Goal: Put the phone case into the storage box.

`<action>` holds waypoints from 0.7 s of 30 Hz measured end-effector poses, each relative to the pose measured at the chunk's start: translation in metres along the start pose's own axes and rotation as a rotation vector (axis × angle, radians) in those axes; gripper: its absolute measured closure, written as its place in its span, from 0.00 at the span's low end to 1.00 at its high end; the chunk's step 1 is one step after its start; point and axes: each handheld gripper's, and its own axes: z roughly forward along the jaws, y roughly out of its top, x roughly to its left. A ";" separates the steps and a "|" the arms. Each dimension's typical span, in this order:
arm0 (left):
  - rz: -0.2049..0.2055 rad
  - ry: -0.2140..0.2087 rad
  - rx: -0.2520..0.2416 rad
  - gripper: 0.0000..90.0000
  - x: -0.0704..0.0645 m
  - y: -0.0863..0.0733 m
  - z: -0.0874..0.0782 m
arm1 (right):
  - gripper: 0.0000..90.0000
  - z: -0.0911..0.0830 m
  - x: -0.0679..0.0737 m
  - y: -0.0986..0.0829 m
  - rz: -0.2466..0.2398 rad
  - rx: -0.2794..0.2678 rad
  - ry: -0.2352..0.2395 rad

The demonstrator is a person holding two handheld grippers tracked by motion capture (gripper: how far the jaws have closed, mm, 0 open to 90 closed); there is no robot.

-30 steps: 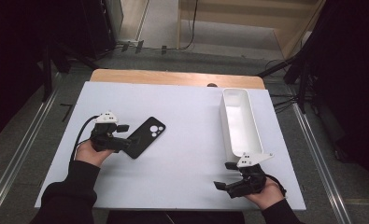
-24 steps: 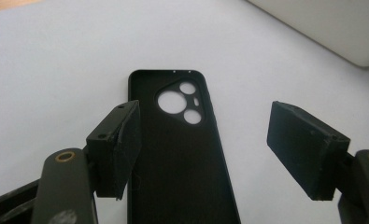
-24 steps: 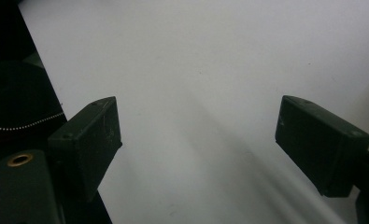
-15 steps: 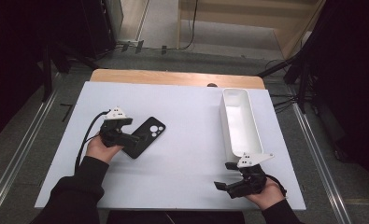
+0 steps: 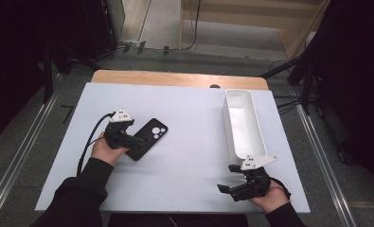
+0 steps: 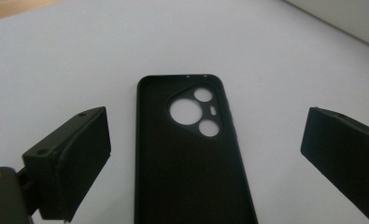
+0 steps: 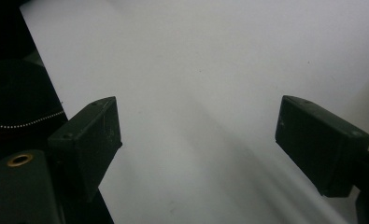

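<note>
The black phone case is laid flat on the white table, between the 2 spread jaws of the left gripper, not touched by them. The right gripper is held wide apart near the white tray.

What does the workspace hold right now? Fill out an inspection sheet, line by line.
Surface: white table top, wooden strip along its far edge.
Job's things: black phone case lying flat, inner side up, camera cutouts at its far end.
Clutter: long white bin at the right, nothing seen inside.
Grippers: left tool open, jaws either side of the case, not touching; right tool open over bare table.
Cables: black cable trailing from the left tool.
Surroundings: grey floor, dark stands, floor cables.
</note>
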 end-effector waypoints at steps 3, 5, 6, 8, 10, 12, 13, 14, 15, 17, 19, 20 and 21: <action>-0.019 -0.006 -0.002 0.04 0.001 -0.002 0.002 | 0.14 0.000 0.000 0.000 -0.004 -0.001 -0.001; -0.006 -0.008 0.002 0.04 0.001 -0.003 0.004 | 0.14 0.000 0.000 0.000 -0.004 0.000 -0.002; -0.004 -0.011 0.006 0.04 0.000 -0.004 0.004 | 0.14 0.000 0.000 0.000 -0.003 -0.001 -0.002; -0.003 -0.015 0.011 0.04 -0.001 -0.004 0.006 | 0.14 0.000 0.000 -0.001 -0.001 0.002 -0.002; 0.002 -0.013 0.012 0.04 -0.001 -0.005 0.007 | 0.14 0.000 0.000 -0.001 -0.001 0.002 -0.001; 0.003 -0.015 0.009 0.04 -0.002 -0.006 0.008 | 0.14 0.000 0.000 -0.001 -0.002 0.002 -0.002; 0.006 -0.015 0.010 0.04 -0.002 -0.006 0.009 | 0.14 0.000 0.000 -0.001 -0.005 0.004 -0.002; 0.008 -0.012 0.013 0.04 -0.001 -0.007 0.010 | 0.14 0.000 0.000 -0.001 -0.006 0.004 -0.002; 0.000 -0.013 0.012 0.04 -0.001 -0.007 0.011 | 0.14 0.001 0.000 -0.001 -0.005 0.005 -0.002; -0.001 -0.010 0.019 0.04 0.001 -0.008 0.014 | 0.14 0.001 0.000 -0.001 -0.007 0.004 -0.001; 0.002 -0.005 0.031 0.04 0.001 -0.009 0.017 | 0.14 0.001 0.000 -0.001 -0.006 0.005 -0.002; 0.002 -0.004 0.033 0.04 0.001 -0.010 0.018 | 0.14 0.001 0.000 -0.001 -0.003 0.005 -0.001; -0.004 -0.003 0.036 0.04 0.001 -0.011 0.019 | 0.14 0.001 0.000 -0.001 -0.005 0.005 -0.003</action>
